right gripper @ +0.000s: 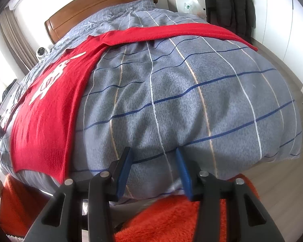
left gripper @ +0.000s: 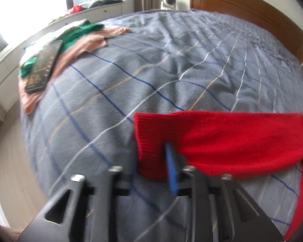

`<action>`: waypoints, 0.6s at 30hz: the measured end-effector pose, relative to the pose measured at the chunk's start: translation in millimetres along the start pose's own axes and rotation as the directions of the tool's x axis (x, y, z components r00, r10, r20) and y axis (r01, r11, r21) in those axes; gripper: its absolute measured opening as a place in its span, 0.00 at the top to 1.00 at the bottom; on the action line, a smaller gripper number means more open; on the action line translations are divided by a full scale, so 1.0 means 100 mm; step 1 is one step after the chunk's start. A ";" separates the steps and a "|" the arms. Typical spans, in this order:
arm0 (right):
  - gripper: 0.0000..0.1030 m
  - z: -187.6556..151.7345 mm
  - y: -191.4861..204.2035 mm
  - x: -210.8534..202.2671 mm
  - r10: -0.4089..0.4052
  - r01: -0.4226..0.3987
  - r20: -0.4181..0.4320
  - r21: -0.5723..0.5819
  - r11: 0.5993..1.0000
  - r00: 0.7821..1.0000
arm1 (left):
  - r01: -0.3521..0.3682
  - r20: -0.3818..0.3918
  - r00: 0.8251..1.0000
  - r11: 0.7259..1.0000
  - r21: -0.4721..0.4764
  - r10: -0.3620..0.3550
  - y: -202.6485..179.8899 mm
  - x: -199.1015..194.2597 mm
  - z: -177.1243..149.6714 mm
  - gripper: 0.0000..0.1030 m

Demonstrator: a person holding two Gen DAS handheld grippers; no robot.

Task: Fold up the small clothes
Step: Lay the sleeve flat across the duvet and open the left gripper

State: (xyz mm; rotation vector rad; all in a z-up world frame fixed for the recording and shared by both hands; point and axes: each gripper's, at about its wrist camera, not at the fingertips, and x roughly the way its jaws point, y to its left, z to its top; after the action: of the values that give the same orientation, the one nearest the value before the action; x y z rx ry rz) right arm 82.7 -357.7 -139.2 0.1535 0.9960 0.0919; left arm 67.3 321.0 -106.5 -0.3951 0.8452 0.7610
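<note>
A red knit sweater lies on the grey plaid bed cover. In the left wrist view its sleeve [left gripper: 222, 139] with a ribbed cuff lies across the bed, and my left gripper [left gripper: 151, 151] is shut on the cuff; one blue finger pad [left gripper: 171, 171] shows, the other is hidden by the cloth. In the right wrist view the sweater's body [right gripper: 44, 109], with a white pattern, lies flat at the left and its other sleeve [right gripper: 171, 31] stretches across the far side. My right gripper [right gripper: 153, 161] is open and empty over the bed's near edge, right of the hem.
A pile of green and pink clothes [left gripper: 78, 38] with a dark flat box [left gripper: 43, 66] on it lies at the bed's far left corner. A wooden headboard [left gripper: 252, 10] stands behind. An orange rug [right gripper: 171, 221] lies below the bed edge. Coats [right gripper: 234, 6] hang at the right.
</note>
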 end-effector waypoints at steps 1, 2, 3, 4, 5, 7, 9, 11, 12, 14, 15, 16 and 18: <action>0.57 0.01 0.00 -0.03 -0.005 0.005 0.008 -0.003 1.000 1.000 | -0.002 0.023 1.000 1.000 0.004 0.001 0.03 -0.12 -0.03 0.50; 0.57 0.02 0.02 -0.08 -0.012 0.012 0.024 -0.011 1.000 1.000 | 0.012 0.055 0.998 1.000 0.018 -0.013 0.04 -0.28 -0.08 0.41; 0.56 0.04 0.05 -0.14 -0.019 0.020 0.048 -0.024 1.000 0.999 | 0.029 0.075 0.997 0.999 0.033 -0.032 0.04 -0.39 -0.12 0.33; 0.51 0.07 0.09 -0.20 -0.020 0.024 0.075 -0.042 0.999 0.997 | 0.057 0.098 0.993 0.997 0.059 -0.062 0.02 -0.54 -0.20 0.31; 0.47 0.10 0.13 -0.24 -0.018 0.023 0.096 -0.053 0.998 0.995 | 0.076 0.107 0.991 0.994 0.080 -0.084 -0.01 -0.62 -0.26 0.27; 0.32 0.20 0.21 -0.30 -0.013 0.023 0.147 -0.068 0.997 0.989 | 0.129 0.105 0.984 0.984 0.123 -0.143 -0.10 -0.76 -0.41 0.23; 0.31 0.32 0.27 -0.27 -0.011 0.024 0.172 -0.077 0.997 0.985 | 0.187 0.076 0.977 0.970 0.154 -0.200 -0.23 -0.80 -0.56 0.20; 0.31 0.48 0.31 -0.18 0.001 0.013 0.183 -0.075 0.997 0.983 | 0.236 0.039 0.968 0.952 0.193 -0.248 -0.39 -0.75 -0.73 0.19; 0.31 0.52 0.33 -0.14 0.007 0.007 0.191 -0.073 0.997 0.981 | 0.239 0.027 0.968 0.947 0.217 -0.250 -0.47 -0.71 -0.81 0.19; 0.31 0.58 0.36 0.00 0.002 0.013 0.195 -0.074 0.997 0.981 | 0.220 0.002 0.974 0.939 0.265 -0.229 -0.62 -0.59 -0.95 0.19; 0.31 0.58 0.37 0.07 -0.003 0.018 0.184 -0.078 0.997 0.983 | 0.215 -0.014 0.975 0.937 0.277 -0.220 -0.65 -0.53 -1.00 0.18; 0.31 0.56 0.37 0.18 -0.015 0.028 0.160 -0.082 0.996 0.987 | 0.207 -0.012 0.977 0.938 0.277 -0.212 -0.66 -0.49 -1.04 0.16; 0.31 0.46 0.36 0.32 -0.048 0.059 0.129 -0.082 0.995 0.990 | 0.202 0.010 0.977 0.942 0.268 -0.212 -0.62 -0.46 -1.06 0.05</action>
State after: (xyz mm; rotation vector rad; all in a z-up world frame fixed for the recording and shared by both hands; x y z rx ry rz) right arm 138.6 -321.3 -134.8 0.0532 0.8667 0.0745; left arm 38.2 195.8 -134.6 -0.2236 0.8421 0.4508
